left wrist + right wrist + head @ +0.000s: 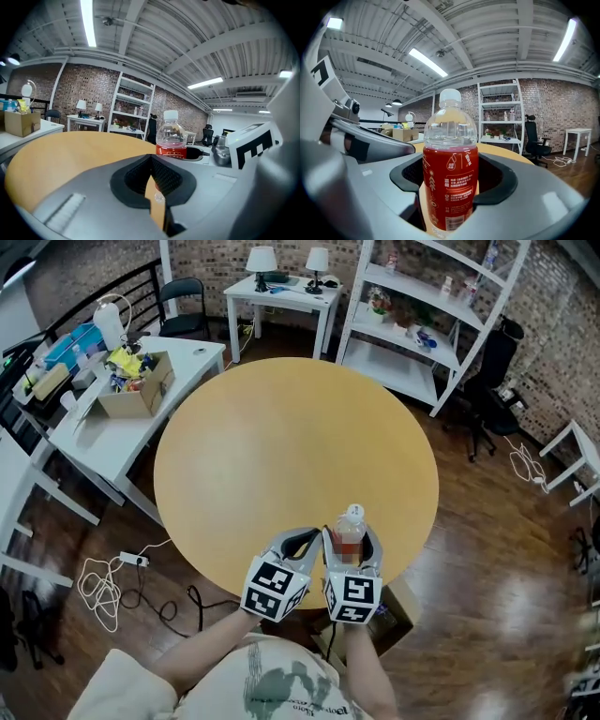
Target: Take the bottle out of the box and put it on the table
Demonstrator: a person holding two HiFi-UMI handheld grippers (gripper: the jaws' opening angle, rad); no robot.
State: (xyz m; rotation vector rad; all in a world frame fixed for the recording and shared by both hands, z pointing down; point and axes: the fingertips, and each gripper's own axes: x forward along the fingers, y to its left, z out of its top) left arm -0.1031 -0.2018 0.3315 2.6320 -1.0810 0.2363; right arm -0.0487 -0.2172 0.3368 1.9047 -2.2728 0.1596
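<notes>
We see a round wooden bench point(281, 456) on dark plank floor point(487, 559). Brick walls point(211, 259) stand behind it. There is a white shelf unit point(398, 362), a white desk point(192, 362) at left, and a small white table point(246, 294) bearing two lamps point(261, 259). Fluorescent strip lights point(87, 23) run overhead.

The left gripper point(151, 161) holds its jaws closed tip to tip with nothing between them above the round wooden desk point(70, 150), with the white-capped, red-labelled bottle point(171, 136) upright just beyond at one o'clock, the right gripper point(251, 145) at three o'clock and a cardboard box point(21, 123) far off at nine o'clock.
</notes>
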